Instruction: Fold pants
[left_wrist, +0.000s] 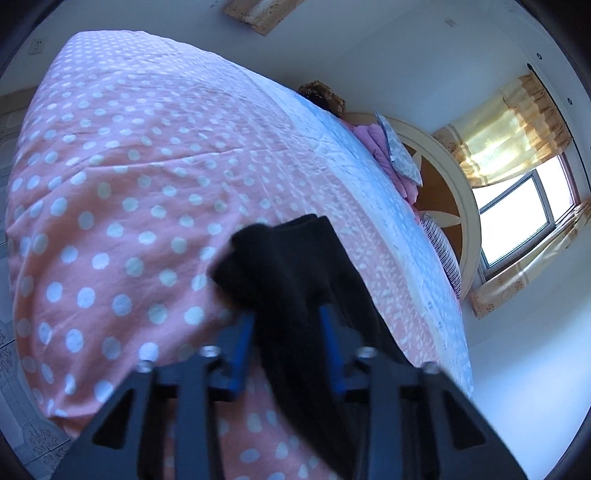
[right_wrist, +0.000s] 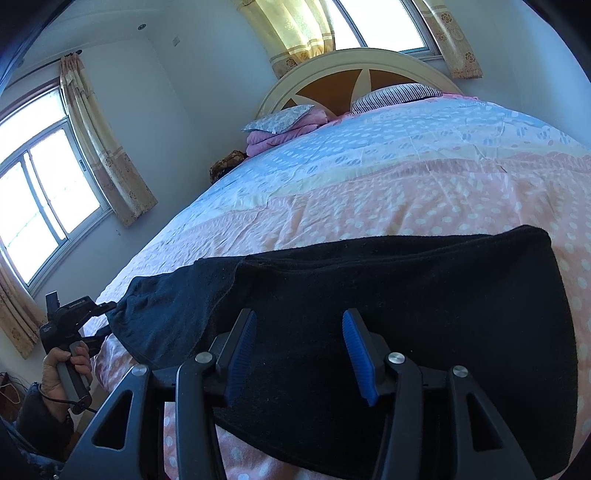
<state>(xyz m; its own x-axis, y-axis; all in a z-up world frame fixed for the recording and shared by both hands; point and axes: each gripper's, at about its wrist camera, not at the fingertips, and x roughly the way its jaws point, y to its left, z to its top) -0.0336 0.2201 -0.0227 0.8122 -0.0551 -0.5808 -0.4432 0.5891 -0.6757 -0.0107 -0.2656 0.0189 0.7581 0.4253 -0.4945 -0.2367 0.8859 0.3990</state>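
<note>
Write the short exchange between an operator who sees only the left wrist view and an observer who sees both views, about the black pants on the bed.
Operator: Is the right gripper holding the pants?
Observer: No, it is open, poised over them.
Operator: How do the pants lie?
Observer: Spread wide across the bedspread, one end running into the left gripper.

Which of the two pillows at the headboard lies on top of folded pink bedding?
The grey patterned pillow, toward the window side, rests on the folded pink bedding. The striped pillow lies directly on the bed by the headboard.
</note>
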